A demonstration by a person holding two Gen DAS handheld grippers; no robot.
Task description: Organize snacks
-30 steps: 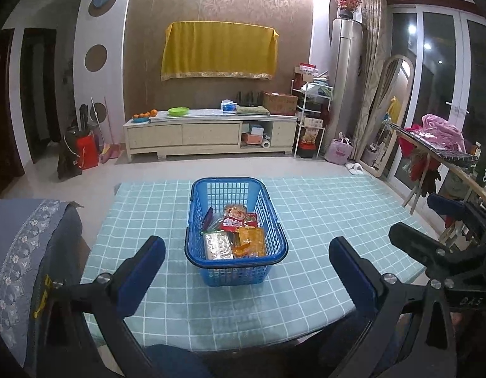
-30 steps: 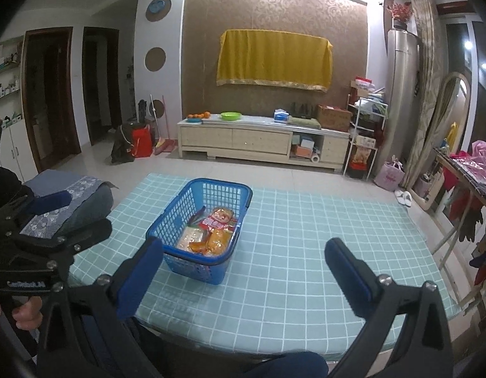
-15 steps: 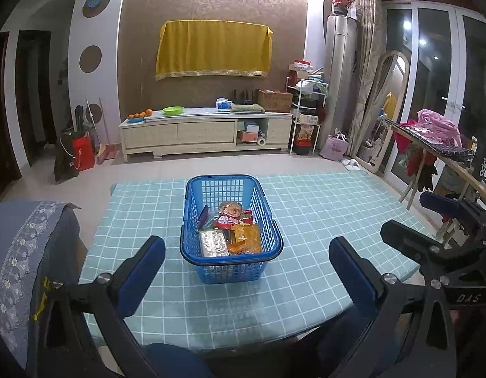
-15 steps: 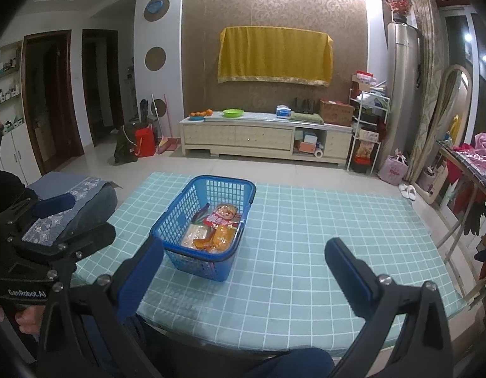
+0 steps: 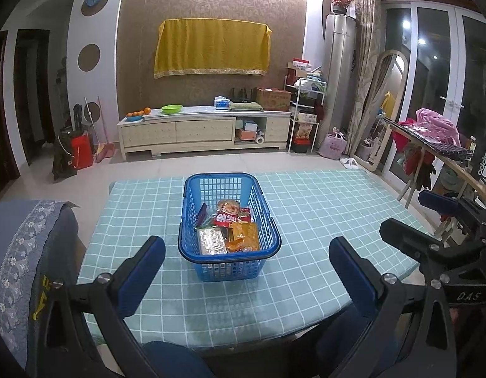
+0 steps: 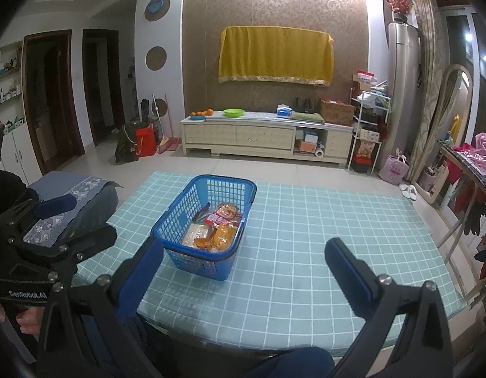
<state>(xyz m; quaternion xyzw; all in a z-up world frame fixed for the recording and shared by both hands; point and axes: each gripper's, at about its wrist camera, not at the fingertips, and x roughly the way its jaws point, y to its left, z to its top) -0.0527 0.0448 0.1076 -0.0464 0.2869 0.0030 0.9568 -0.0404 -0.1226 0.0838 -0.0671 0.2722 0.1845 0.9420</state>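
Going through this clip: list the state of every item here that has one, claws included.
Left claw: open, empty, short of the basket.
Right claw: open, empty.
Blue plastic lattice basket: upright on the table, holding snacks.
Silver foil snack packet: lying flat in the basket.
Orange snack packet: lying in the basket.
Green checked tablecloth: spread flat.

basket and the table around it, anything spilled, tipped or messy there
Nothing stands out. The blue basket stands upright on the checked tablecloth, and the snack packets lie jumbled but all inside it. No packet shows on the cloth. Both claws, left and right, are open and hold nothing.
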